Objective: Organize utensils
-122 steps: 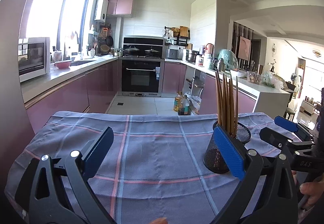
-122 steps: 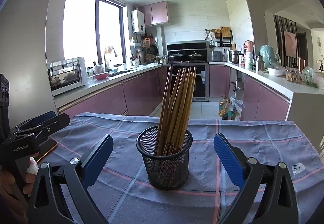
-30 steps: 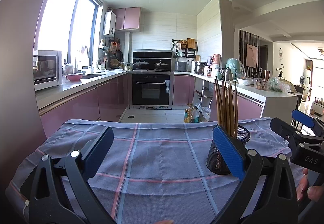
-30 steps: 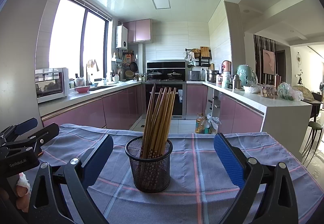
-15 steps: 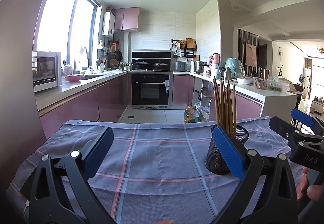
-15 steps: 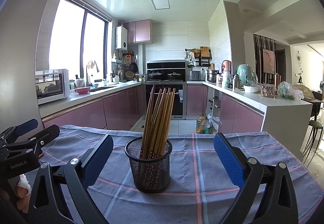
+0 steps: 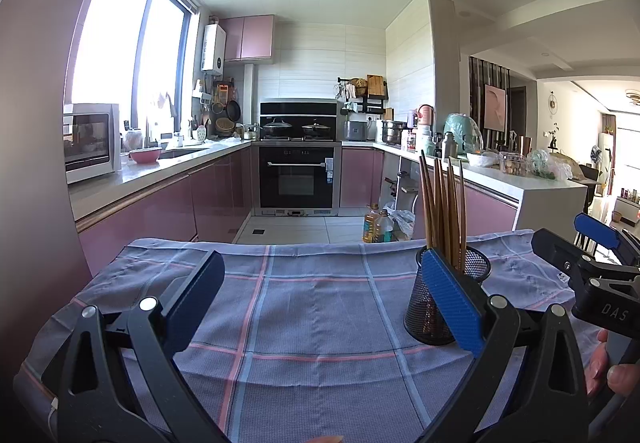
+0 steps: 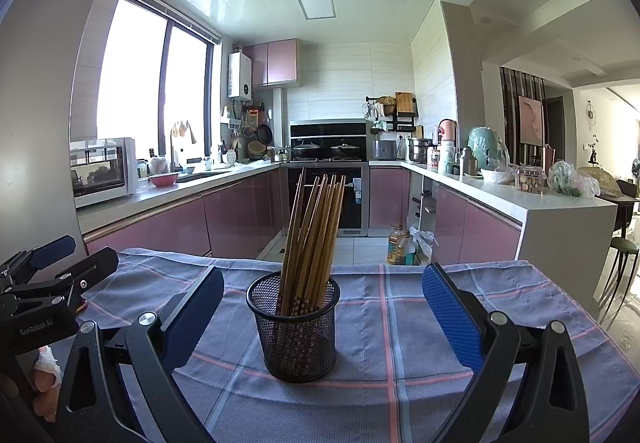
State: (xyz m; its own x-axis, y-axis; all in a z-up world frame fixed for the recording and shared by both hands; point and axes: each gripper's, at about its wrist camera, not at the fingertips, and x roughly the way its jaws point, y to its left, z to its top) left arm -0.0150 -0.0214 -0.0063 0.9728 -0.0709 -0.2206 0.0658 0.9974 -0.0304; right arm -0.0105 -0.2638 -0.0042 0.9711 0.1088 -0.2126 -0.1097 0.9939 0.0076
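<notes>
**Chopsticks in the holder; both grippers free above the cloth**

Your right gripper (image 8: 322, 319) faces the mesh holder (image 8: 296, 327) head-on, its blue pads spread wide and nothing between them. The holder stands upright on the checked cloth (image 8: 420, 331), just ahead of the jaws and framed between them without touching either. A bundle of wooden chopsticks (image 8: 314, 231) stands in it, leaning slightly and fanning at the top. Your left gripper (image 7: 320, 301) is likewise spread and empty, over bare cloth, with the holder (image 7: 424, 307) off to its right, partly hidden behind its right pad.

No loose utensil shows on the cloth in either view, so the sorting step appears complete or nearly so; what lies outside the frames cannot be told.

If a further move is wanted, it probably concerns the holder itself. Gripping it would call for a level approach low on the mesh wall, since the tall chopsticks make it top-heavy and could tip it.
</notes>
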